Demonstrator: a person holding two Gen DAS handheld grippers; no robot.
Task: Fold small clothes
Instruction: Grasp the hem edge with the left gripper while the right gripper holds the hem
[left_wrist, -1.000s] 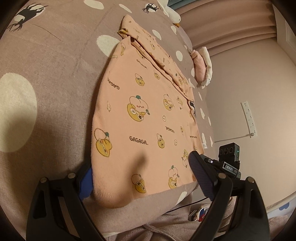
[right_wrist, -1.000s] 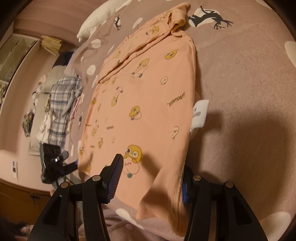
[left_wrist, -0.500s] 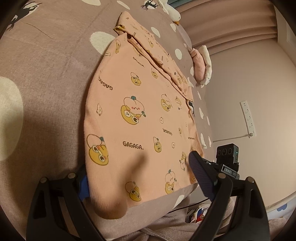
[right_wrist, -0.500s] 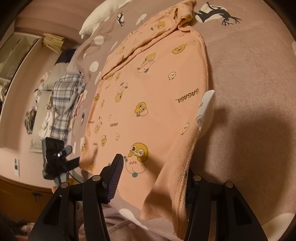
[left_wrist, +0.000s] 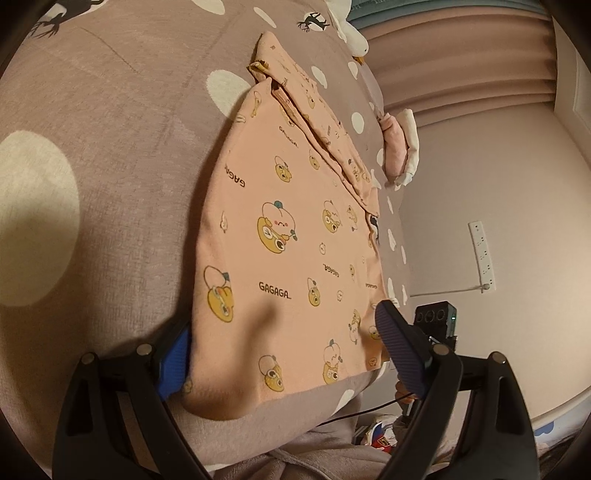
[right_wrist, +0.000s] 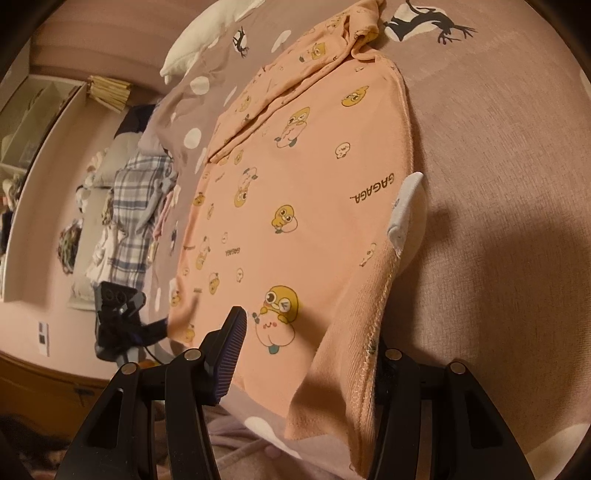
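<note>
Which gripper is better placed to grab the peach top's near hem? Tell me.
Probably right: the right gripper has a seamed corner of the peach top deep between half-closed jaws; the left gripper stands wider around its corner.

The shirt is soft matt knit cloth, peach, with flat printed cartoons; along its right edge in the right wrist view the overlock stitching shows rough and loopy, and a smooth white woven label sticks out there. The bedcover is a matt, finely brushed mauve cloth with printed cream dots. The left gripper has matt black plastic arms, small shiny metal pins and blue ribbed rubbery pads. The right gripper looks the same. The wall at right is smooth, matt paint.
</note>
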